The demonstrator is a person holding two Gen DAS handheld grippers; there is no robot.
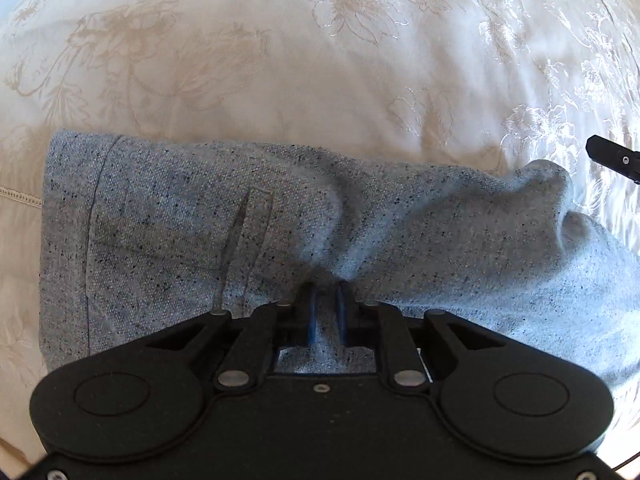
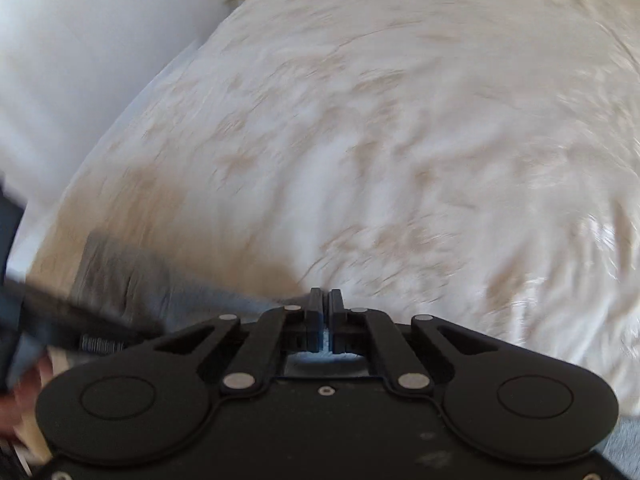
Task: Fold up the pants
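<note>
Grey speckled pants (image 1: 280,220) lie bunched on the flowery bedspread (image 1: 320,60)

Left gripper (image 1: 326,292) pinches a fold of the cloth; right gripper (image 2: 325,300) has its fingers squeezed tight together, a bit of pale blue showing behind them, maybe cloth, hard to tell; folding looks half begun; next, the pinched part likely needs carrying across and laying flat.

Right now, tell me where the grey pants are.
In the left wrist view the grey pants lie across the floral bedspread, bunched between the left gripper's jaws.
</note>
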